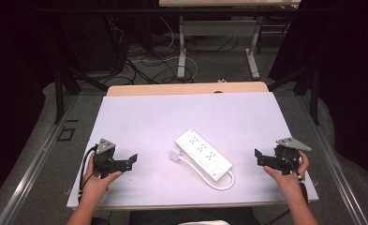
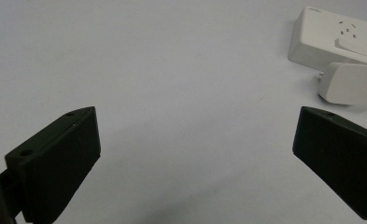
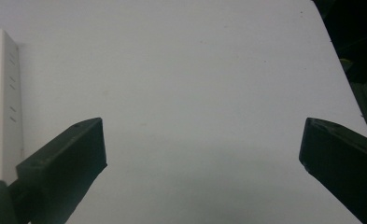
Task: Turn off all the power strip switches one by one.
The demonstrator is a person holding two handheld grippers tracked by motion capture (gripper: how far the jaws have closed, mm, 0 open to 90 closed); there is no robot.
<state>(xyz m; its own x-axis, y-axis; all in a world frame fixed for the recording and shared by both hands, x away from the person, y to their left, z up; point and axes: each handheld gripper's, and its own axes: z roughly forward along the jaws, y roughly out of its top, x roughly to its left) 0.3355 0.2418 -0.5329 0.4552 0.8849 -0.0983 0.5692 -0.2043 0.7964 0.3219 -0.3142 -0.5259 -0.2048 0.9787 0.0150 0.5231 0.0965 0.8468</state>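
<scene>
A white-covered table (image 1: 149,117) is being occupied at its middle by a white power strip (image 1: 203,153) with its plug (image 1: 174,155) lying just beside it, while the left gripper (image 1: 134,160) and right gripper (image 1: 257,156) are being held wide apart-jawed, empty, well apart on either side.

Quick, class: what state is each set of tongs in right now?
Left tongs: open, holding nothing, resting left of the white plastic power strip.
Right tongs: open, holding nothing, right of that strip.
</scene>
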